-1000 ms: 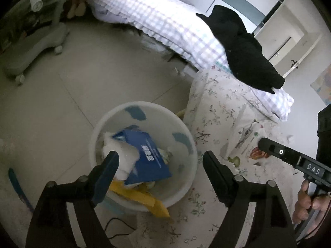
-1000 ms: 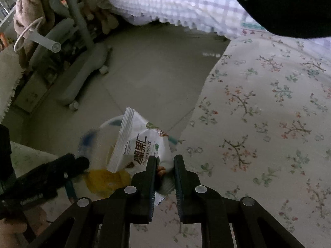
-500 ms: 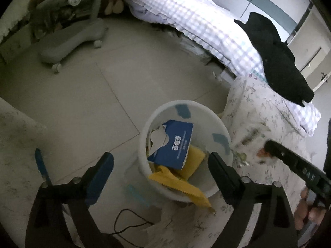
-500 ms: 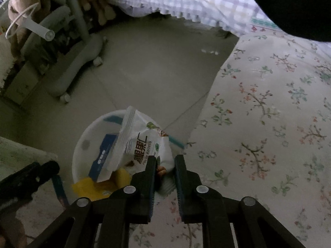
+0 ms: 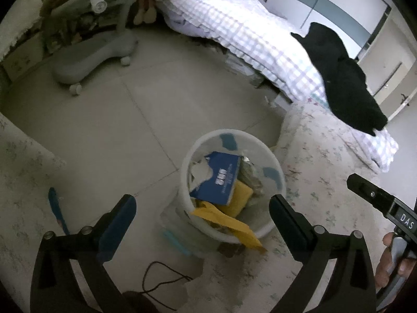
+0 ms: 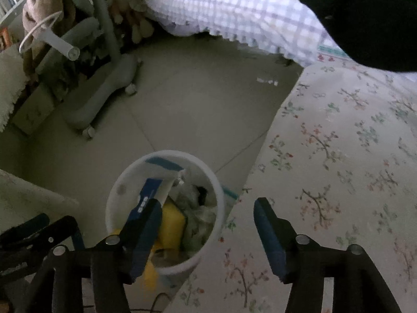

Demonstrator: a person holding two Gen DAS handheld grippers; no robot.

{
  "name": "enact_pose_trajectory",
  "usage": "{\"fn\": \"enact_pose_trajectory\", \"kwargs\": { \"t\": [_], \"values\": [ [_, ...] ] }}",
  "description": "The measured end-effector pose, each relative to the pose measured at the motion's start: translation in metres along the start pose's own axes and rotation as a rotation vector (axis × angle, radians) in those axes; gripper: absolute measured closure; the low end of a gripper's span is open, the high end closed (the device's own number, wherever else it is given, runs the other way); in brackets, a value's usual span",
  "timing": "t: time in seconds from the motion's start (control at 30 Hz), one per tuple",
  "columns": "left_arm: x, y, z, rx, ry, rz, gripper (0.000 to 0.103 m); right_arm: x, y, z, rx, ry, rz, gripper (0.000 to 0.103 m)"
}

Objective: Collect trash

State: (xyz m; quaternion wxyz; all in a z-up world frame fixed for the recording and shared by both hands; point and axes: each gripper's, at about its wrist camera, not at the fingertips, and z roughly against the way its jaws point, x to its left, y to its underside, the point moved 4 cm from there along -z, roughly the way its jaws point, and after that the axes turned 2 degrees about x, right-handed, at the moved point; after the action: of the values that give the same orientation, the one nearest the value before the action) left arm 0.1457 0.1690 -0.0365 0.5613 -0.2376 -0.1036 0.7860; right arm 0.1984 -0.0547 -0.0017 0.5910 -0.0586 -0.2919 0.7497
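Note:
A white trash bin (image 5: 271, 156) stands on the tiled floor beside a floral mat. It holds a blue box (image 5: 221, 180), yellow packaging (image 5: 229, 216) and crumpled wrappers. My left gripper (image 5: 202, 206) is open and empty, above the bin's near side. My right gripper (image 6: 206, 208) is open and empty, above the bin (image 6: 216, 182). A white snack packet (image 6: 170, 185) lies in the bin by the blue box (image 6: 146, 198). The right gripper's body (image 5: 378, 200) shows at the right of the left wrist view.
A floral mat (image 6: 338, 156) covers the floor to the right. A bed with a checked cover (image 5: 247, 34) and a black garment (image 5: 346, 78) lies beyond. A grey wheeled chair base (image 5: 86, 60) stands far left. A black cable (image 5: 161, 279) lies near the bin.
My right gripper has opened and the snack packet has dropped into the bin. My left gripper has drawn back and up from the bin.

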Motion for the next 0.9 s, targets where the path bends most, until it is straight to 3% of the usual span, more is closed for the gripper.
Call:
{"fn": "enact_pose_trajectory", "kwargs": {
  "t": [0.2, 0.37, 0.63, 0.9],
  "values": [
    [-0.027, 0.025, 0.029, -0.018, 0.009, -0.060, 0.000, -0.009, 0.018, 0.039, 0.008, 0.033, -0.005, 0.025],
    [-0.053, 0.050, 0.060, -0.083, -0.028, -0.158, 0.000, -0.024, 0.048, 0.088, -0.022, 0.086, -0.057, 0.006],
    [-0.080, 0.105, 0.097, -0.145, -0.017, -0.263, 0.000, -0.043, 0.134, 0.140, -0.089, 0.149, -0.146, 0.006],
    [-0.096, 0.131, 0.103, -0.172, -0.007, -0.304, 0.000, -0.061, 0.164, 0.150, -0.186, 0.292, -0.157, 0.005]
  ]
}}
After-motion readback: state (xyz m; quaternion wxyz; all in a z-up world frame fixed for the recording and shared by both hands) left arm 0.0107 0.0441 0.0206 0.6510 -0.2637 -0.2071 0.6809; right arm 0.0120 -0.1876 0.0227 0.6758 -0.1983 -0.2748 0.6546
